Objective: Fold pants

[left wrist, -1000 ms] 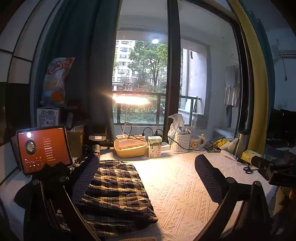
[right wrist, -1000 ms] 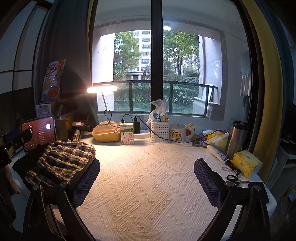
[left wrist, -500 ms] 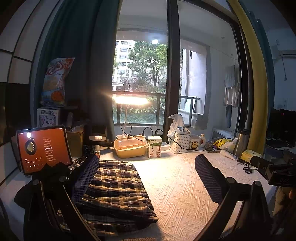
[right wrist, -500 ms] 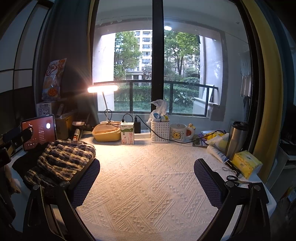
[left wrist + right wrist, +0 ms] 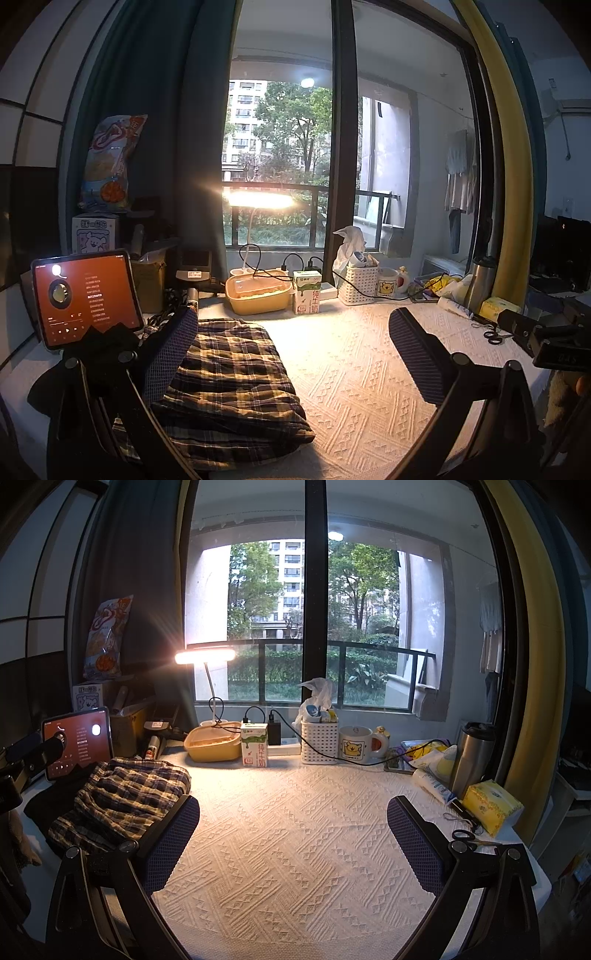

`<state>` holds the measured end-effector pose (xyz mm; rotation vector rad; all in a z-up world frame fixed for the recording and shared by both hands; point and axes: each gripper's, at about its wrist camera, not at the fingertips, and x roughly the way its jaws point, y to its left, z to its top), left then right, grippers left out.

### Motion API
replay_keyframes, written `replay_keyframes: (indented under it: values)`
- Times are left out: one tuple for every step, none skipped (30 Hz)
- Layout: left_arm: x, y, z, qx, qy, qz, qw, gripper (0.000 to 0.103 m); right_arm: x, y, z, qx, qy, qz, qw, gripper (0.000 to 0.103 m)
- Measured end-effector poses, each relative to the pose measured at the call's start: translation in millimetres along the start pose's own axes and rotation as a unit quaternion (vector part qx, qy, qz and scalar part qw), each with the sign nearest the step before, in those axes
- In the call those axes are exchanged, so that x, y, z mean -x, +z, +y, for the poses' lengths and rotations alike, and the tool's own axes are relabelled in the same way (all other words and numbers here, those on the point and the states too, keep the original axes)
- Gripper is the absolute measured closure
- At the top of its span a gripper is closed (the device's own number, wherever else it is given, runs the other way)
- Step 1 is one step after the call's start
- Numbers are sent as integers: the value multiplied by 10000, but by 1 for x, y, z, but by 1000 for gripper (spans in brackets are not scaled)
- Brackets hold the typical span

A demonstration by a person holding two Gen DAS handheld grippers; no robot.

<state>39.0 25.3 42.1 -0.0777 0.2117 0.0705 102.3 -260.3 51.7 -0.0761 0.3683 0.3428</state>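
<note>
White textured cloth (image 5: 295, 834) covers the table, spanning the gap between the jaws. Beyond the jaws, along the window: lit desk lamp (image 5: 205, 656), yellow container (image 5: 212, 741), milk carton (image 5: 255, 744), white basket (image 5: 319, 741), bear mug (image 5: 356, 744). Past the right jaw: steel tumbler (image 5: 472, 755), yellow tissue pack (image 5: 491, 805), scissors (image 5: 465, 836) just beside that jaw. Beyond the left jaw: tablet (image 5: 85, 295) with red screen, upright; snack bag (image 5: 110, 162) above it on a box. 1 black cable runs from the charger across the basket.
</note>
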Motion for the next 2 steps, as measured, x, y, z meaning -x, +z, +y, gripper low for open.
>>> replay_keyframes:
  values:
    - [1, 0, 0, 15, -4, -42, 10000, 1, 0, 0, 0, 4, 0, -1, 10000, 1]
    - [2, 1, 1, 30, 8, -94, 10000, 1, 0, 0, 0, 4, -1, -4, 10000, 1]
